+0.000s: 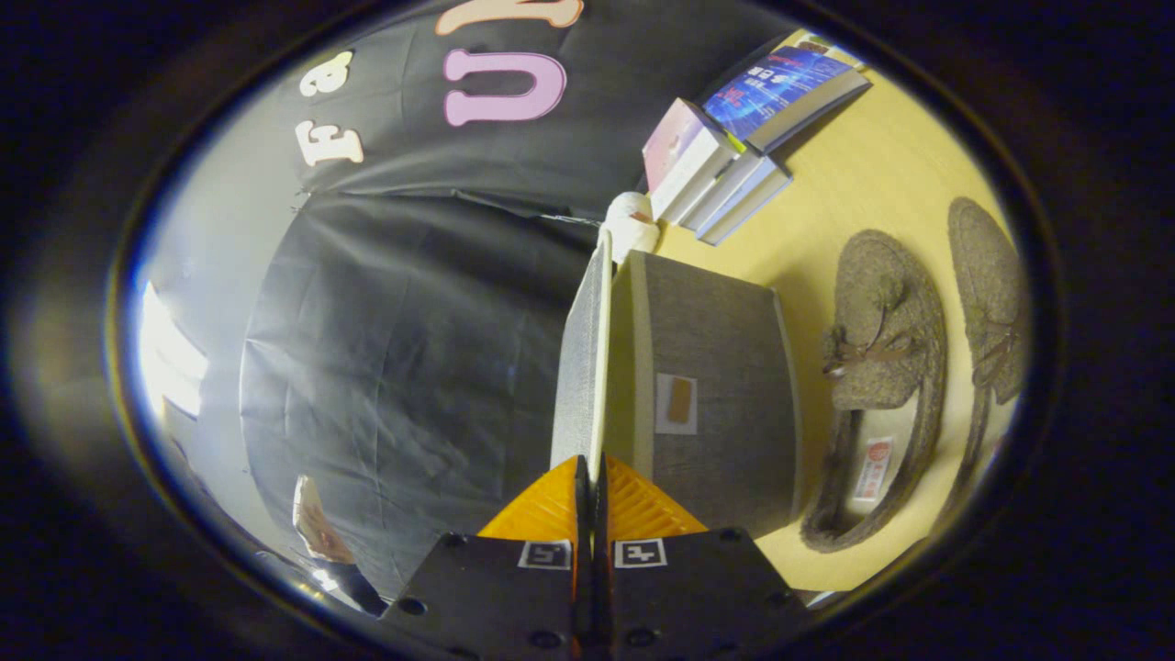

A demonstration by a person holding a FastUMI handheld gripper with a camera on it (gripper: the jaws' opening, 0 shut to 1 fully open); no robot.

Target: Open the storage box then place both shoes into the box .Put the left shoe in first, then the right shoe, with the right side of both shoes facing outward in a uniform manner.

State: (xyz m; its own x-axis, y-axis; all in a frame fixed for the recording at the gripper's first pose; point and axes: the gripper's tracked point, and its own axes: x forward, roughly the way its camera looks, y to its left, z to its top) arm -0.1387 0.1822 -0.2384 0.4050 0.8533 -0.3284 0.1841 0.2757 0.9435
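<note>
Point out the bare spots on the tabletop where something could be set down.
Bare tabletop lies between the books and the two shoes. A narrower strip runs between the storage box and the nearer shoe. It is crowded around the box, where the claw is shut on the lid.

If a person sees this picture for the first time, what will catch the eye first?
First the lid of the grey storage box, lifted on edge and pinched between the fingers of the gripper. Next the two grey slippers, side by side on the yellow table beyond the box, and the stacked books behind it.
</note>
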